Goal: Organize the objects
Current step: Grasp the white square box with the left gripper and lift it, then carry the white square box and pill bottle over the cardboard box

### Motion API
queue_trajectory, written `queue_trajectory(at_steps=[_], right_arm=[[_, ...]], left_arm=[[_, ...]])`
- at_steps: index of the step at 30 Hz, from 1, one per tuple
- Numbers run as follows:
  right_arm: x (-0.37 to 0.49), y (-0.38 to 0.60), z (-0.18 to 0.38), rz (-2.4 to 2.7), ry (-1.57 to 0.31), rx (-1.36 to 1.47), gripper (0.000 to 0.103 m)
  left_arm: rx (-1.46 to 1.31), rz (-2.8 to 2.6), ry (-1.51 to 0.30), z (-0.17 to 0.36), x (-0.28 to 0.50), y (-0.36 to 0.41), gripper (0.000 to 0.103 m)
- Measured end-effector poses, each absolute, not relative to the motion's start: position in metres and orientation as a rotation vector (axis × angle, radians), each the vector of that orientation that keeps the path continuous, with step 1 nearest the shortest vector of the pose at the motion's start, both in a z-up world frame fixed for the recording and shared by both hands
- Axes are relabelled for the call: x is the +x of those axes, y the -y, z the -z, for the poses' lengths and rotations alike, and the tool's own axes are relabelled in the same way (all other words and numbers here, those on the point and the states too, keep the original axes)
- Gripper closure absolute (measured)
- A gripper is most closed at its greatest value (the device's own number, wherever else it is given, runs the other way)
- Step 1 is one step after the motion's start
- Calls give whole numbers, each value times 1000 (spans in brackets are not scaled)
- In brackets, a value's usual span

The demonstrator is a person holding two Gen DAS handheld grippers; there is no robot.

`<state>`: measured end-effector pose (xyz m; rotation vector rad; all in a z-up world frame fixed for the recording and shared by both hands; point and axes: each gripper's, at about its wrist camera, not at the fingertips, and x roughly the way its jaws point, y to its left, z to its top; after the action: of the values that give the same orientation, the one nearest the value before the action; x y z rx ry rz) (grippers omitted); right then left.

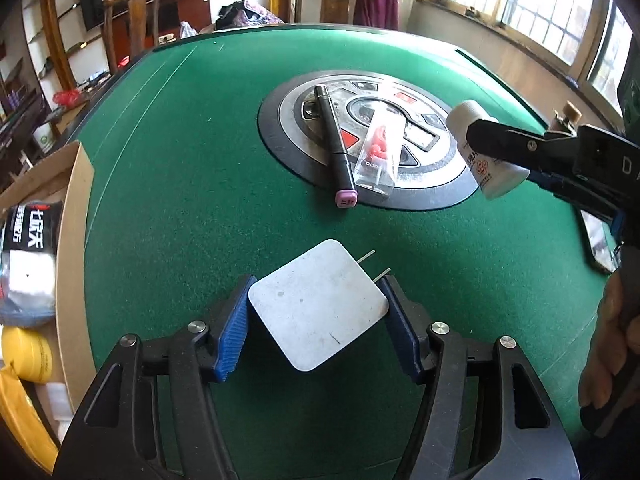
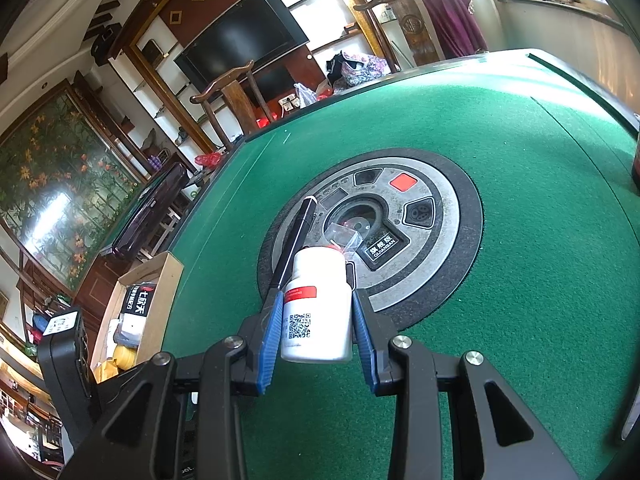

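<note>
My left gripper (image 1: 316,300) is shut on a white square charger (image 1: 316,304) with two prongs, held above the green table (image 1: 180,200). My right gripper (image 2: 316,312) is shut on a white pill bottle (image 2: 316,304) with a red label stripe and QR code; the bottle also shows at the right of the left wrist view (image 1: 480,152). A black marker with a pink cap (image 1: 334,144) and a clear packet with red pieces (image 1: 380,148) lie on the round centre panel (image 1: 436,192).
A cardboard box (image 1: 72,240) with packets and yellow items sits at the table's left edge; it also shows in the right wrist view (image 2: 160,292). Wooden chairs (image 1: 132,20) stand beyond the far edge. A dark flat object (image 1: 596,240) lies at the right edge.
</note>
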<state>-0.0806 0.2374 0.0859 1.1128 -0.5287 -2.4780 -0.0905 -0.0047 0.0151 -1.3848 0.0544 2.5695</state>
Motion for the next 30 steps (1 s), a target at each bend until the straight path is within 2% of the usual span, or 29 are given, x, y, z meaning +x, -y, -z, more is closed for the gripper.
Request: queue_trajectory(at_steps=[7, 17, 30], right_arm=[[-79, -235, -87, 2476, 521, 1108, 69], [-77, -230, -89, 2457, 497, 1105, 69], [-52, -166, -97, 2274, 422, 1063, 69]], left_arm=[[-1377, -2569, 53, -23, -86, 15, 41], [-1271, -2591, 196, -61, -59, 46, 41], [-1174, -2705, 381, -93, -15, 141, 41]])
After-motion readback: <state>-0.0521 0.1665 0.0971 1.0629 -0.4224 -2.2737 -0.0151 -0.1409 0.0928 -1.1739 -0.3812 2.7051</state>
